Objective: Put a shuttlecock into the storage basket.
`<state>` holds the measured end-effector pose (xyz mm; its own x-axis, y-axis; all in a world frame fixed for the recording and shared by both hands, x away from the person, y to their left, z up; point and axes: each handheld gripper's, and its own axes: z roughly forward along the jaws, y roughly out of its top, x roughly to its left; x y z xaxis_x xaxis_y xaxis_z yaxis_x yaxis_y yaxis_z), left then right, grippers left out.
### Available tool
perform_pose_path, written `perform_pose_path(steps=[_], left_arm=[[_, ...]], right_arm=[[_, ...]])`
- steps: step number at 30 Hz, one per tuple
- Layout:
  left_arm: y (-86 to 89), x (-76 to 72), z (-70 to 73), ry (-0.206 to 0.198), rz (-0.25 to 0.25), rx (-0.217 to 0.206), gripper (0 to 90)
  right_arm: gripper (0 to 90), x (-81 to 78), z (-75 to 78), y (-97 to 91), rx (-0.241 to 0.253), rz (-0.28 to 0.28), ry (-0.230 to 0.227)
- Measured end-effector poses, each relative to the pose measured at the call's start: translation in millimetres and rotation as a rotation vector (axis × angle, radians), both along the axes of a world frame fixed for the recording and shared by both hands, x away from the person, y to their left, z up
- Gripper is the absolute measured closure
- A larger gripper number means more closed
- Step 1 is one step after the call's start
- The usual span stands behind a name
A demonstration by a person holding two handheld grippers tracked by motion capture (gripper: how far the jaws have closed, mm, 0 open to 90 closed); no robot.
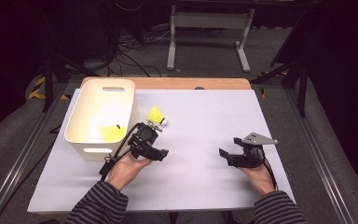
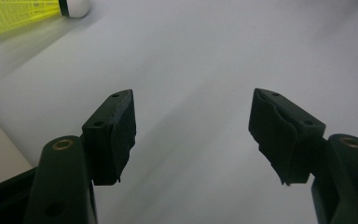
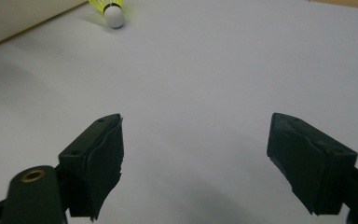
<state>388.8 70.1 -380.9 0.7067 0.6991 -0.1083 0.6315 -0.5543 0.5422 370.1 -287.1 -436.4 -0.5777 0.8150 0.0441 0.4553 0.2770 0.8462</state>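
A yellow shuttlecock [image 1: 157, 115] with a white cork tip lies on the white table sheet [image 1: 205, 116], just right of a white bin [image 1: 121, 88]. A second yellow shuttlecock [image 1: 108, 133] lies inside the bin. My left gripper [image 1: 161, 140] sits just in front of the loose shuttlecock, open and empty. In the left gripper view its jaws [image 2: 193, 130] stand wide apart over bare sheet, with the shuttlecock [image 2: 23, 11] at the top left. My right gripper [image 1: 230, 146] is at the right, pointing left, open and empty [image 3: 193, 154]. Its view has the shuttlecock [image 3: 112, 11] far off.
The bin's wall [image 2: 0, 154] stands close to my left gripper's left side and shows again as the bin wall [image 3: 18, 18] at the top left of the right gripper view. A wooden table edge [image 1: 168, 83] runs along the back. A metal stand [image 1: 209, 21] is on the floor beyond.
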Motion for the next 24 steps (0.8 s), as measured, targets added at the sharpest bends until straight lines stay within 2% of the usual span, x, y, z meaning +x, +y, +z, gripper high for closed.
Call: perform_pose_path(steps=[4, 7, 12, 19, 24], left_arm=[[1.4, 0.4, -3.5, 0.006, -0.004, -0.001, 32.7], [1.1, 0.0, -5.0, 0.004, -0.015, 0.014, 32.5], [1.6, -1.5, -4.5, 0.008, -0.020, 0.002, 32.2], [1.2, -4.0, -8.4, 0.004, -0.028, 0.018, 32.2], [1.6, -5.5, -12.7, 0.011, -0.029, 0.024, 32.2]], right_arm=[[19.9, 8.7, 1.6, 9.1, -0.016, 0.008, 0.005], [20.9, 12.8, 4.0, 15.6, -0.014, 0.017, 0.004], [21.5, 18.6, 4.3, 23.0, -0.006, 0.018, 0.011], [22.0, 29.7, 7.9, 36.5, -0.014, 0.031, 0.008], [22.1, 40.0, 5.9, 47.5, -0.033, 0.048, 0.054]])
